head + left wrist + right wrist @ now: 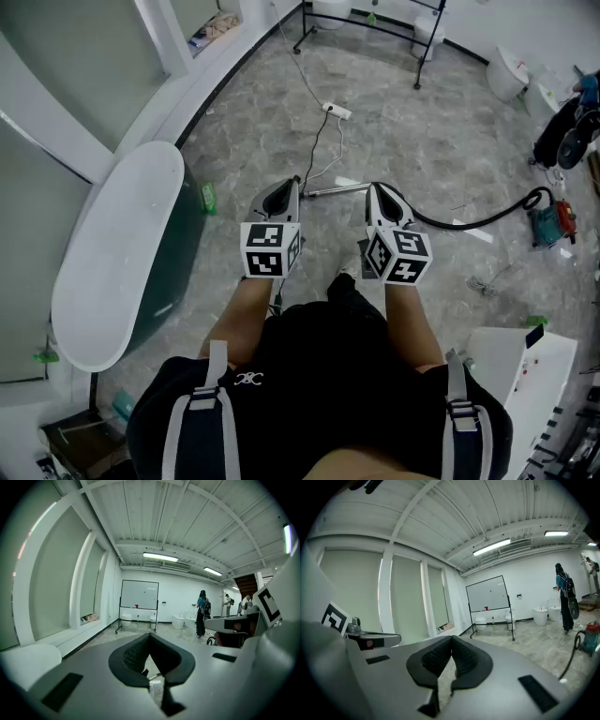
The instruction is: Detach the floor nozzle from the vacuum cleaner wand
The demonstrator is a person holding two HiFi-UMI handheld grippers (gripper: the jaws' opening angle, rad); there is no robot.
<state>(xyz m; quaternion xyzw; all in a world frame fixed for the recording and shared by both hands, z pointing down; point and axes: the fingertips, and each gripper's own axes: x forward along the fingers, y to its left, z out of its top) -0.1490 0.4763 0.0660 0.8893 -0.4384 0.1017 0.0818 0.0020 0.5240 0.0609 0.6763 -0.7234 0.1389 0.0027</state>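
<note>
A silver vacuum wand (336, 190) lies on the grey stone floor, running between my two grippers' tips. A black hose (487, 218) curves from it to a teal and red vacuum cleaner (545, 225) at the right; the same cleaner (590, 637) shows in the right gripper view. I cannot make out the floor nozzle. My left gripper (292, 185) (150, 635) is held above the floor, jaws shut with nothing between them. My right gripper (373, 188) (451, 638) hangs beside it, also shut and empty. Both point forward, slightly down.
A white bathtub (112, 272) stands at the left. A power strip (337, 111) with its cable lies ahead. A wheeled whiteboard (139, 595) and toilets (507, 73) stand at the far wall. A person with a backpack (202, 612) stands far off. White equipment (520, 361) sits at the lower right.
</note>
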